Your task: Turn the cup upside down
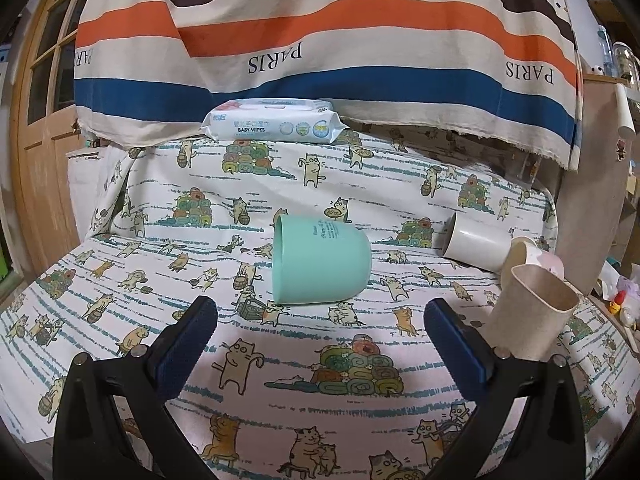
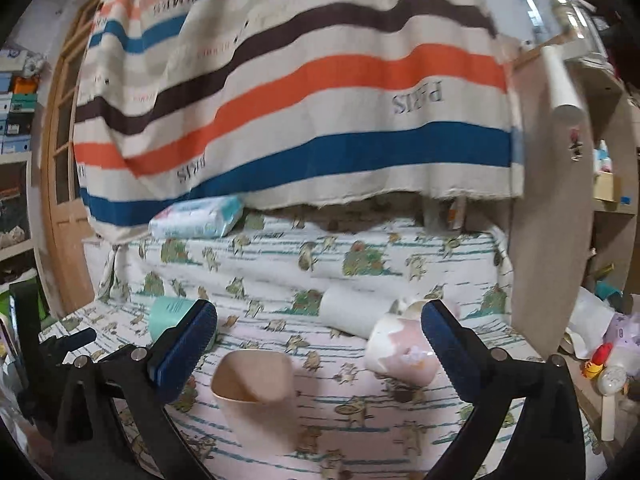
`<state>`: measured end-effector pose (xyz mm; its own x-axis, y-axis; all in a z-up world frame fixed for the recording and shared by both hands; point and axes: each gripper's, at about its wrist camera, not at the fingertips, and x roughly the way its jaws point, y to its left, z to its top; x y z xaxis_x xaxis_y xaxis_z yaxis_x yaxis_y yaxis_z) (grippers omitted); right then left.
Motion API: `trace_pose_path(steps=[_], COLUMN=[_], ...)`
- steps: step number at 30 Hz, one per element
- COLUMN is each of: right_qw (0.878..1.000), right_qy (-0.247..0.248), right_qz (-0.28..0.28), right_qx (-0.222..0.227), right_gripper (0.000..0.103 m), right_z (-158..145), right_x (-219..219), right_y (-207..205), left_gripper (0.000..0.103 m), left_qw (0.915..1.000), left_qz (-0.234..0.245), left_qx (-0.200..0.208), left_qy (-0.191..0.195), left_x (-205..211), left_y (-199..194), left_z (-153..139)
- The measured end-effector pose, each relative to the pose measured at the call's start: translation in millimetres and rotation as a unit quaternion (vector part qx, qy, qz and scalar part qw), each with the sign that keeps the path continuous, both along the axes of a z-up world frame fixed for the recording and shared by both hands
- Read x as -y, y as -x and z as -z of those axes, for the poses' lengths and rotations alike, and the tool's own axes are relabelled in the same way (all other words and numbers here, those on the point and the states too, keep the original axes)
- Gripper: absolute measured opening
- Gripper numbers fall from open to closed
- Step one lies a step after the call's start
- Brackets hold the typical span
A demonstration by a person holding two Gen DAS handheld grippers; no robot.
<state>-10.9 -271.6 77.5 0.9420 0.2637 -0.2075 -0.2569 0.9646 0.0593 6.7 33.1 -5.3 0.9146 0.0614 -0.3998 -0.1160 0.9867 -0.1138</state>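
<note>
A striped cloth (image 1: 320, 40) with brown, orange and blue bands and the word PARIS hangs across the upper half of both views, and below it a cat-print sheet (image 1: 280, 360) covers the surface that fills the lower half. A wooden door (image 1: 44, 152) stands at the left edge of the left wrist view. Next in size, a pack of baby wipes (image 1: 274, 122) lies at the foot of the striped cloth, just above the centre of the frame. The mint-green cup (image 1: 320, 262) lies on its side in the middle of the left wrist view, its mouth turned to the left (printed text runs along its upper wall); in the right wrist view only a part of it shows at the lower left, behind one blue pad. At the right of the left wrist view a white cup (image 1: 474, 246) also lies on its side, a pink-and-white cup (image 1: 540, 258) sits just beside it, and a beige cup (image 1: 532, 312) stands upright nearest the camera. The left gripper (image 1: 320, 316) is spread wide and empty, low in the frame, just short of the green cup. The right gripper (image 2: 320, 324) is likewise wide apart and holds nothing, with the beige cup between its fingers in the frame.
</note>
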Motion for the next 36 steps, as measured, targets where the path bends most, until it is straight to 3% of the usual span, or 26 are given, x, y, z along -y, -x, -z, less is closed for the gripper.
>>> trace_pose_path(steps=[5, 9, 14, 18, 21, 24, 26, 28, 36], right_qw=[0.999, 0.994, 0.984, 0.978, 0.974, 0.967, 0.962, 0.955, 0.952], right_qy=[-0.022, -0.024, 0.051, 0.097, 0.088, 0.078, 0.094, 0.093, 0.089], right_qz=[-0.010, -0.040, -0.052, -0.057, -0.052, -0.049, -0.033, -0.035, -0.041], right_qx=[-0.045, -0.102, -0.161, -0.175, -0.200, -0.236, -0.254, -0.278, -0.290], right_gripper=[0.103, 0.103, 0.103, 0.103, 0.094, 0.093, 0.086, 0.071, 0.070], right_z=[18, 45, 72, 86, 93, 101, 108, 115, 101], right_x=[15, -2, -48, -75, -80, -84, -89, -92, -91], right_y=[-5, -15, -24, -29, -42, -61, -70, -80, -77], left_gripper=[0.103, 0.103, 0.103, 0.103, 0.103, 0.103, 0.103, 0.103, 0.103], left_qw=[0.9999, 0.9999, 0.9999, 0.9999, 0.9999, 0.9999, 0.9999, 0.9999, 1.0000], left_qz=[-0.003, -0.006, -0.006, -0.010, -0.015, -0.011, -0.010, -0.009, -0.007], left_qx=[-0.010, -0.011, -0.011, -0.009, -0.006, -0.005, -0.007, -0.007, -0.005], left_qy=[-0.003, -0.003, -0.003, -0.003, -0.002, -0.001, -0.002, -0.002, -0.003], left_x=[1, 0, 0, -1, -2, -2, -2, -2, 1], left_y=[-4, -4, -4, -3, -2, -2, -2, -2, -2], left_z=[1, 2, 2, 2, 2, 2, 2, 2, 2])
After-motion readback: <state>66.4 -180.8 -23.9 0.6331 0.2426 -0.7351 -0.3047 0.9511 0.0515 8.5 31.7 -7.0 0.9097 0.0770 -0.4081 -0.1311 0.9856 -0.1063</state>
